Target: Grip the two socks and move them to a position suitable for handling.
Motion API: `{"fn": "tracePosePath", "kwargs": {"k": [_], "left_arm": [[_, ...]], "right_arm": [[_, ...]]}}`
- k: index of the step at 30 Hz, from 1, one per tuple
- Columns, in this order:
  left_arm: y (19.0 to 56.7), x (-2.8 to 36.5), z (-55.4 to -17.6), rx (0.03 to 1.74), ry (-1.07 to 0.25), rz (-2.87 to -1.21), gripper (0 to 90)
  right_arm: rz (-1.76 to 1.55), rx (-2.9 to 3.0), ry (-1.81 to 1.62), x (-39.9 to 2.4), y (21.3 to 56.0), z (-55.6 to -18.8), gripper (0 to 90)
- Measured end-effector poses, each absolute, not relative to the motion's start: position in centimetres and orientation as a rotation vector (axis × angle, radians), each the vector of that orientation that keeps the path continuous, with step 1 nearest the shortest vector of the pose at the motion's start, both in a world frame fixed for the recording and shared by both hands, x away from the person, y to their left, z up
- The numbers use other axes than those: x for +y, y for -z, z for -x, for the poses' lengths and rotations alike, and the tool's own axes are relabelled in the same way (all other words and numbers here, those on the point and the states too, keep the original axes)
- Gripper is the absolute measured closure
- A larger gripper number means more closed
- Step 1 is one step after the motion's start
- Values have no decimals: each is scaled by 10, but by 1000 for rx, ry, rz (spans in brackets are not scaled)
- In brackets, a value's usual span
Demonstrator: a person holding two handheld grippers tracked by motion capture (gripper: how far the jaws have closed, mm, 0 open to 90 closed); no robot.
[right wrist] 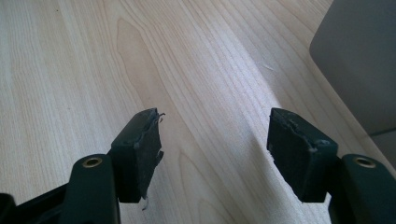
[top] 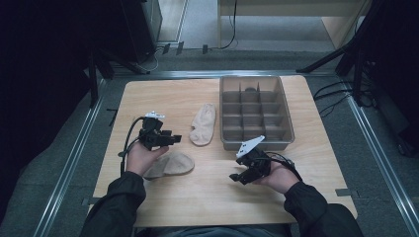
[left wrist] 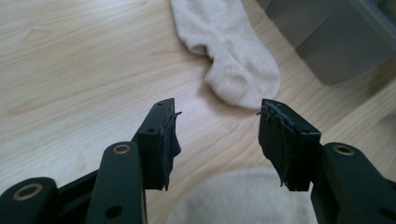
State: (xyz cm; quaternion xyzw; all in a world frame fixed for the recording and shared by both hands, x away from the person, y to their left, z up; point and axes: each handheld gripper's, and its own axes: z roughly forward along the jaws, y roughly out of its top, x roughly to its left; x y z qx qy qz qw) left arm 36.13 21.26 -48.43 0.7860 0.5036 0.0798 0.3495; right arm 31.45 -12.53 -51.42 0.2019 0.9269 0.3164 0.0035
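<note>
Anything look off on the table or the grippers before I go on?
The pads look worn: frayed black shreds hang from the left gripper's pads and the right gripper's left pad. Otherwise the two socks, one near the divided bin and one beside the left hand, lie loose and apart, unpaired.

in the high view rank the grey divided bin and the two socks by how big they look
1. Grey divided bin, clearly largest.
2. Flat sock and folded sock: too alike to rank; the left hand covers part of the folded one.
</note>
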Motion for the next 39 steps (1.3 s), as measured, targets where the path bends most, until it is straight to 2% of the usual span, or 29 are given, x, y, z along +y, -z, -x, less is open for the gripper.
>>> {"fn": "tracePosePath", "kwargs": {"k": [17,39], "left_arm": [[493,170,-405,1284,-198,-2072,458],[521,142,-430,1309,-219,-2098,483]], "right_arm": [[-634,2913,-983,-126,515,-314,347],[-632,2918,-979,-126,516,-314,344]]}}
